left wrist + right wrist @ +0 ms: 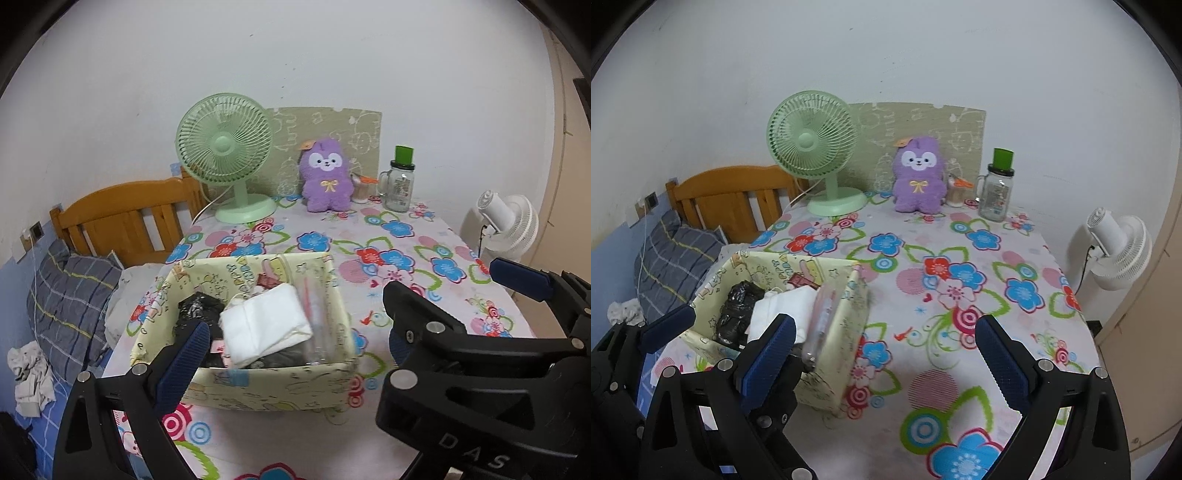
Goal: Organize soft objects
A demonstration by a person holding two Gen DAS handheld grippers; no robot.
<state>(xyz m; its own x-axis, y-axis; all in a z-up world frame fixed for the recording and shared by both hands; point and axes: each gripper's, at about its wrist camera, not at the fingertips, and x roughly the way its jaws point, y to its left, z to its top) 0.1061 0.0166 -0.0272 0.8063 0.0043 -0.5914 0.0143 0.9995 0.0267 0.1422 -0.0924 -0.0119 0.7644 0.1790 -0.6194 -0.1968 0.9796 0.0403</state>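
A pale yellow cartoon-print box [258,387] [834,369] stands on the floral tablecloth near the table's left front. It holds a folded white cloth [266,325] [783,306], a crumpled black item [199,310] [738,302], a clear pouch [314,314] [822,314] and a reddish scrap [269,280]. A purple plush toy [327,177] [918,177] sits upright at the table's back. My left gripper [295,332] hangs open over the box. My right gripper [886,321] [441,277] is open just right of the box, overlapping the left one. Both are empty.
A green desk fan [225,147] [812,144] stands left of the plush, a glass jar with a green lid [400,184] [997,192] to its right. A white fan [509,225] [1119,251] is beyond the table's right edge. A bed with a plaid pillow [70,295] lies left.
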